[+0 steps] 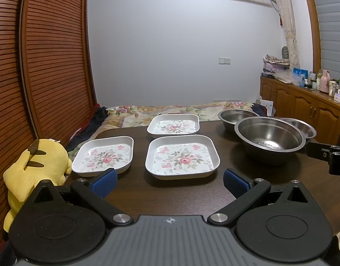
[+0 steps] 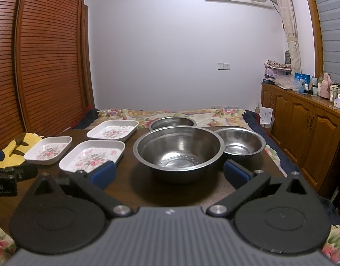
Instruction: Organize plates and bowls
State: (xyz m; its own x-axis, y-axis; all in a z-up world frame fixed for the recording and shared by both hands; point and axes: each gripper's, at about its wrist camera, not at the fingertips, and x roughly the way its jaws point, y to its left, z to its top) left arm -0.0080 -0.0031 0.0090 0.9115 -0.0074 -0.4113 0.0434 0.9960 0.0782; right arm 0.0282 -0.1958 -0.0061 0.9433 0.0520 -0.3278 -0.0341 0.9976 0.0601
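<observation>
**Both grippers hovering open, nothing picked up yet**

Left gripper is hanging w/ jaws spread wide & empty, just short of the nearest floral plate; right gripper is doing the same, jaws apart & holding nothing, facing the big steel bowl. Judging by that split, each side is lining up on its own group: plates for the left, bowls for the right.

Plates: three square, shallow, white dishes w/ rounded corners & pink flower print, looking like glossy melamine. They're lying separate on the table: near one in front of the left gripper, the left plate beside it near the table edge, the far plate behind. None stacked yet.

Bowls: three round stainless ones, shiny inside, rolled rims. The big bowl is sitting nearest, w/ the small bowl just beside it to the right & the far bowl behind. Sizes differ, so they should nest, smaller into larger.

Table is dark wood-grain, smooth. A yellow plush toy is sitting off its left edge; a floral bedspread is lying beyond.
</observation>
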